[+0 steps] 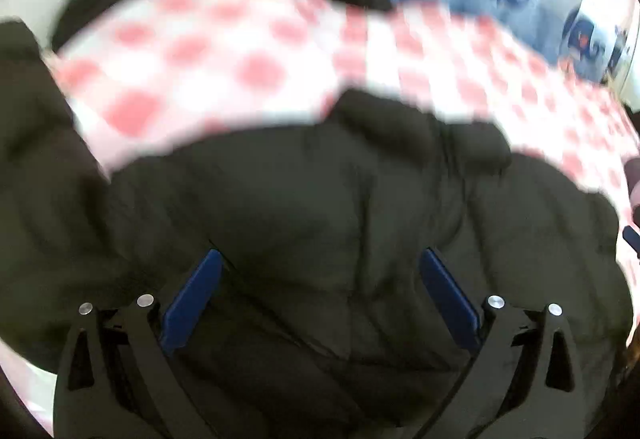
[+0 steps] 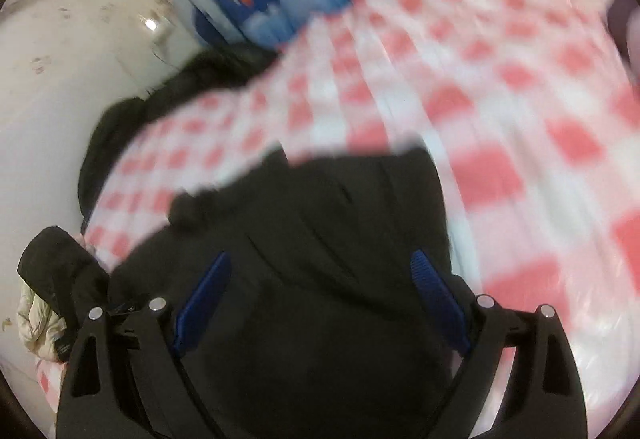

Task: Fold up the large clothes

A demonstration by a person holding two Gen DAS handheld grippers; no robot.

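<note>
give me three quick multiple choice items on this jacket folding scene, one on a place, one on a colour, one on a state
1. Where does the dark jacket lie?
A. on a checked cloth
B. on a bare wooden floor
C. inside a basket

2. What colours are the checks of the cloth?
A. green and yellow
B. red and white
C. black and grey

3. How do the jaws of the left gripper stand?
A. shut flat together
B. clamped on a hanger
C. spread wide apart over the jacket

Answers: 1 A, the checked cloth shows around the jacket's edges in both wrist views. 2 B, red squares sit on white. 3 C, the two blue pads stand far apart with dark fabric in view between them.
</note>
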